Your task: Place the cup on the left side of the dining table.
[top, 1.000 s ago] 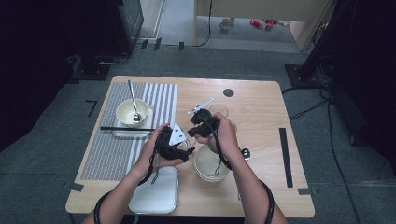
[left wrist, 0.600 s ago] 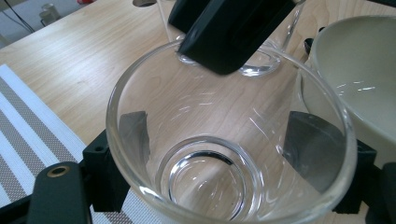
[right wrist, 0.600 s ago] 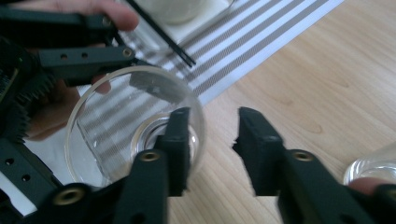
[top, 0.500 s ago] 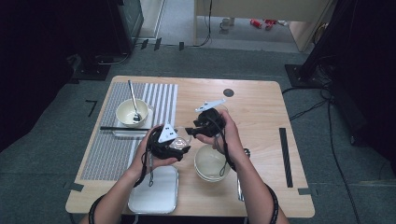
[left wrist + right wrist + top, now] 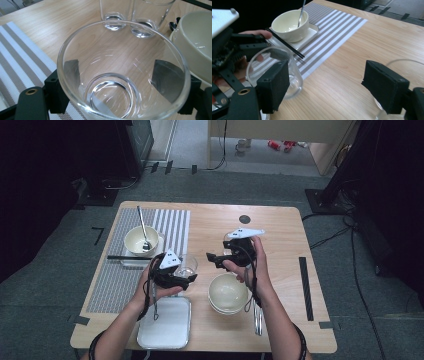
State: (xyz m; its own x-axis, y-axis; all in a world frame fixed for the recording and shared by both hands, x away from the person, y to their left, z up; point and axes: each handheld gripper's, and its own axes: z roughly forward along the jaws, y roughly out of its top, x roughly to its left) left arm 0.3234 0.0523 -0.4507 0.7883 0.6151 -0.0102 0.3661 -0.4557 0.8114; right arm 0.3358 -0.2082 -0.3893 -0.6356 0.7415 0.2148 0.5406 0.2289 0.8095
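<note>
My left gripper (image 5: pixel 186 276) is shut on a clear drinking glass (image 5: pixel 120 65); its black jaws press the glass wall from both sides. The glass (image 5: pixel 187 265) is held upright at the striped placemat's right edge. My right gripper (image 5: pixel 214 259) is open and holds nothing, a short way right of the glass and pointing toward it. In the right gripper view its jaws (image 5: pixel 329 87) stand wide apart over bare wood, with the held glass (image 5: pixel 274 72) to the left and another glass (image 5: pixel 409 67) behind the right jaw.
Two more clear glasses (image 5: pixel 112 12) (image 5: pixel 150 15) stand beyond the held one. Stacked cream bowls (image 5: pixel 228 292) sit near the front, a spoon (image 5: pixel 257 317) beside them. A white tray (image 5: pixel 165 322) lies front left. A bowl with a spoon (image 5: pixel 141 240) and chopsticks (image 5: pixel 127 257) rest on the placemat (image 5: pixel 115 280).
The right hand has shifted right and away, uncovering the stacked bowls. The left gripper has edged slightly left. The two grippers now stand farther apart.
</note>
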